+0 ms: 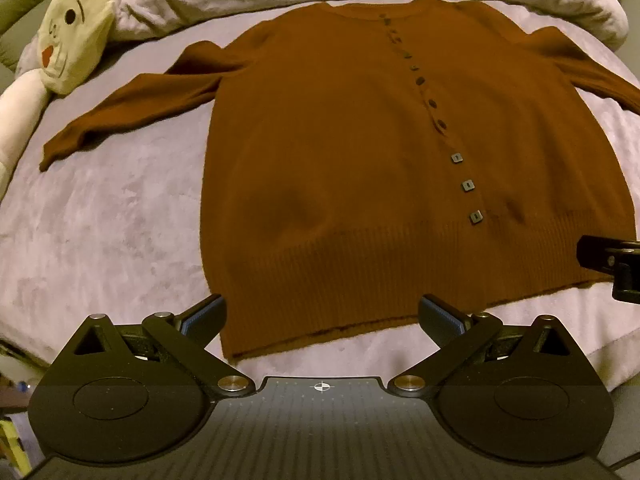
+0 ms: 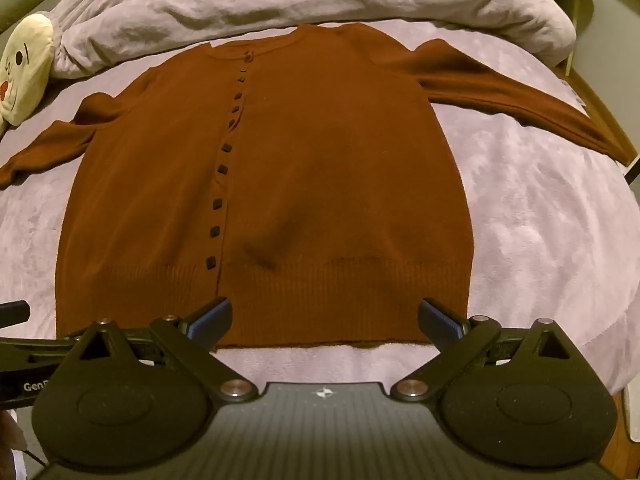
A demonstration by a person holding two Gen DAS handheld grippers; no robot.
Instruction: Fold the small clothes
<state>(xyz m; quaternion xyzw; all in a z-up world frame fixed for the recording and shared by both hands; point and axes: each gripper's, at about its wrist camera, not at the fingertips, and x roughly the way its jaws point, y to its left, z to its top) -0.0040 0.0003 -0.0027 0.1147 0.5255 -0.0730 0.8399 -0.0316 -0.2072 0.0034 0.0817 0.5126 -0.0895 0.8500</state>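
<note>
Here, brown cardigan (image 1: 340,168) flat mid-frame, sleeves spread, ready for folding; left gripper (image 1: 322,314) and right gripper (image 2: 325,318) wide, empty, above hem

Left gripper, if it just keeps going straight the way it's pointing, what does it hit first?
Most likely the brown cardigan. The left gripper points steeply down with open, empty jaws straddling the ribbed hem, so it should meet the hem first. Depth is uncertain; it could land on the lilac bedspread just short of it.
</note>
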